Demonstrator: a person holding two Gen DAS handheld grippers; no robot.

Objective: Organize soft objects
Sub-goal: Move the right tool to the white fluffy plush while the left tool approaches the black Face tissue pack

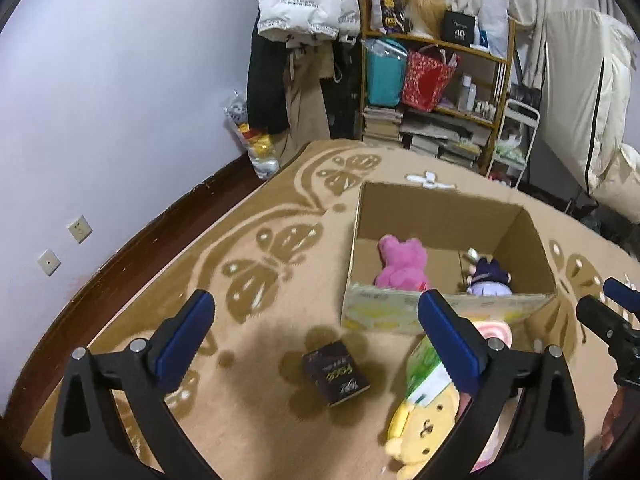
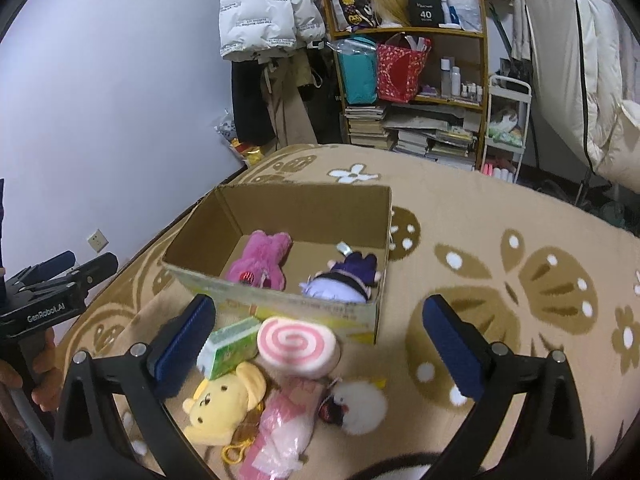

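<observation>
The cardboard box (image 2: 280, 308) stands open-topped; a pile of toys (image 2: 280, 384) crowds the blanket before its near wall.

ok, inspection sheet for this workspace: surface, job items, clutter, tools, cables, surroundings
Surface: tan blanket with brown butterfly pattern.
Job's things: open cardboard box holds a pink plush and a purple plush. In front of it lie a yellow bear plush, a pink swirl plush, a white fluffy plush and a pink bagged item.
Clutter: green carton; dark small box.
Tools: left tool open, empty; right tool open, empty.
Cables: nothing seen.
Surroundings: wooden shelf with bags and books, hanging white jacket, wall sockets.
</observation>
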